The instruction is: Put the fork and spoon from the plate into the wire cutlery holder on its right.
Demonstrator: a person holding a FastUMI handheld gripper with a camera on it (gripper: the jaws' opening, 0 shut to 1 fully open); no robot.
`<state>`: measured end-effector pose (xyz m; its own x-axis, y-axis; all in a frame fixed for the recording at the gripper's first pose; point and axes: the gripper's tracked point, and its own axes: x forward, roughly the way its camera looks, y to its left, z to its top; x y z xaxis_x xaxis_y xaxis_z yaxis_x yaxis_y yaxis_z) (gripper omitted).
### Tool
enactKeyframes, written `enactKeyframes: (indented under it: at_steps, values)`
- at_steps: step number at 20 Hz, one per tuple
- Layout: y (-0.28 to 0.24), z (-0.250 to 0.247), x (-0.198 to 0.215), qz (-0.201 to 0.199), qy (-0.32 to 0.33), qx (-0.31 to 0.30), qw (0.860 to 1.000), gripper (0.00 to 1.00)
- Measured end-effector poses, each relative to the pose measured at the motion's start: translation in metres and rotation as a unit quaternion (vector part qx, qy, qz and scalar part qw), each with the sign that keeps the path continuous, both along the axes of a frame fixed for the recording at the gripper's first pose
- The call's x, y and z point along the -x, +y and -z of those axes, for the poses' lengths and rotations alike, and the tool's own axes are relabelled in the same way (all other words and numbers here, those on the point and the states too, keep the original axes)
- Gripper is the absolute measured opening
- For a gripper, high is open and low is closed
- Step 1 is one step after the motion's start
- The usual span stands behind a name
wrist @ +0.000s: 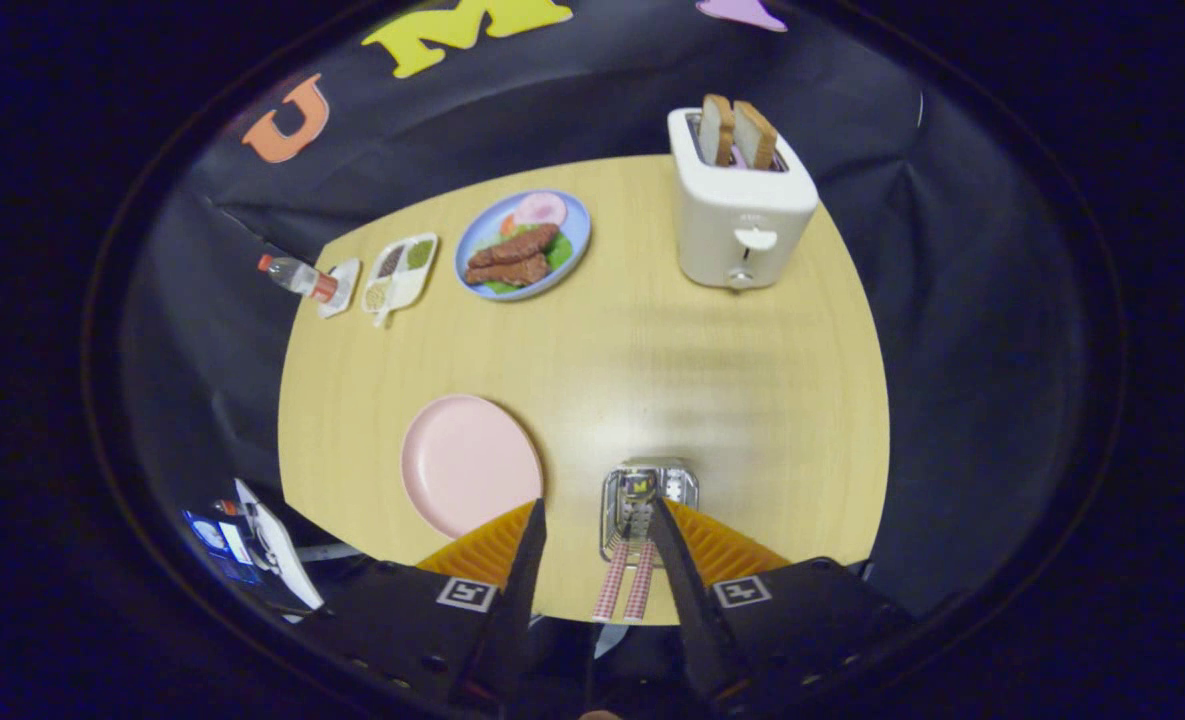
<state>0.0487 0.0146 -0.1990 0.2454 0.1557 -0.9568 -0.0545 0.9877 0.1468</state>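
While I hold the jaws (597, 520) spread wide and gripping nothing above the table's (652, 350) near edge, the wire cutlery holder (649, 490) sits just ahead between the fingers, with two checked-handled utensils (624, 580) already standing in it, their handles leaning back toward me. I take these for the fork and spoon. Left of the holder, the pink plate (467, 462) lies bare. I judge the placing done; what remains is a clean retreat, lifting straight back without snagging those handles.
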Motion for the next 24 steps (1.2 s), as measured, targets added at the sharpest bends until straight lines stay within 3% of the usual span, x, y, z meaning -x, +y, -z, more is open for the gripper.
enactKeyframes:
  at_steps: [3, 5, 10, 16, 24]
  values:
    - [0.003, -0.016, -0.015, -0.006, -0.105, 0.007, 0.994, 0.92]
    - [0.006, -0.032, -0.020, -0.006, -0.177, 0.014, 0.984, 0.95]
    - [0.012, -0.084, -0.011, 0.013, -0.323, 0.015, 0.946, 0.97]
    - [0.022, -0.146, 0.014, 0.030, -0.458, 0.020, 0.888, 0.97]
    - [0.029, -0.180, 0.050, 0.042, -0.515, 0.018, 0.856, 0.96]
